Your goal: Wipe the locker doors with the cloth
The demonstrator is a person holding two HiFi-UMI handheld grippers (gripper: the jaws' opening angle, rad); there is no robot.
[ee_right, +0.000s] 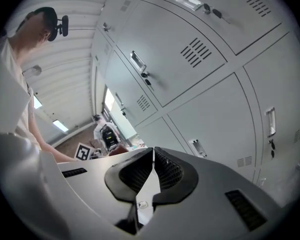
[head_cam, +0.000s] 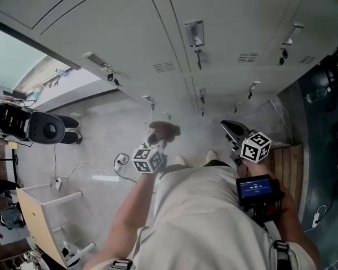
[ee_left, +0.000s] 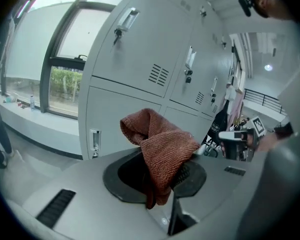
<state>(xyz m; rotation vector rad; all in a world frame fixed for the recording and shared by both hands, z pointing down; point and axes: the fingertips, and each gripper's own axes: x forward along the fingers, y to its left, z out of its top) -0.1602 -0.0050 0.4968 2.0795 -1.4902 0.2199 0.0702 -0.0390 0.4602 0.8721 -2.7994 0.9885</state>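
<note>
The person stands close up to a bank of pale grey metal locker doors [head_cam: 158, 32], leaning in, with both tools held out low in front of the body. The left gripper [ee_left: 162, 176] has its jaws clamped on a rust-red knitted cloth [ee_left: 162, 141], pinched low down so that a thick bunched fold rises free above the pads. That seems sensible to me, since the soft wad would meet the paint first and the hard jaws would stay off it. The cloth points at the lower row of doors, down near the floor end of the bank. I cannot say for certain that it touches the metal; from where I look it seems just short of it, so I would judge the wiping is about to start or is between strokes. The right gripper [ee_right: 152, 159] has its jaws pressed together with nothing between them. It hangs near the doors off to the person's right, well apart from the cloth, apparently only kept out of the way. The chrome latch handles [head_cam: 195, 34] with their small keys stick out from the doors, and a loose fold could snag on them, so a pass would do well to go round them. A window [ee_left: 65, 84] lies to the left, and a slatted wooden bench [head_cam: 284, 162] stands by the right foot.
</note>
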